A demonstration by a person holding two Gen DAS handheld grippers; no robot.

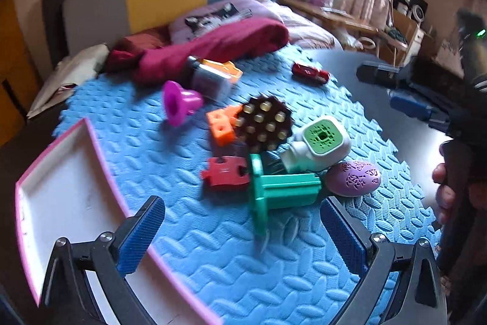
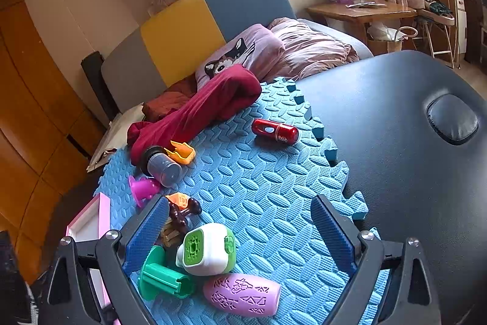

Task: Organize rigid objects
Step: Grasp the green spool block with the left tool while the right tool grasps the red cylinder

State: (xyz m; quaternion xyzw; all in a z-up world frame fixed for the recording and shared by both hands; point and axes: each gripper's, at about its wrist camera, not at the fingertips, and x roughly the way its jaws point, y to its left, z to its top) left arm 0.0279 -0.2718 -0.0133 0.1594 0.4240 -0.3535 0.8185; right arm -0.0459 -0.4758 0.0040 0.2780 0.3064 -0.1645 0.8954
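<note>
Toys lie on a blue foam mat [image 1: 213, 249]. A green spool [image 1: 283, 191] lies just ahead of my open left gripper [image 1: 242, 236], with a red puzzle piece [image 1: 225, 174], a purple patterned egg [image 1: 354, 177], a white-and-green box [image 1: 319, 142], a brown studded disc [image 1: 263, 124] and an orange block [image 1: 220, 125] around it. A pink-rimmed white tray [image 1: 61, 197] sits at the left. My right gripper [image 2: 240, 236] hangs open over the white-and-green box [image 2: 210, 249], green spool [image 2: 164, 276] and purple egg [image 2: 243, 294], holding nothing. A red capsule [image 2: 275, 131] lies farther back.
A magenta funnel [image 1: 179, 102], a grey jar [image 1: 210, 78] and an orange clip [image 1: 231, 69] lie near a maroon cloth [image 1: 213, 51] at the mat's far edge. The black padded table [image 2: 395, 127] extends right of the mat. A hand [image 1: 444, 188] holds the right gripper's handle.
</note>
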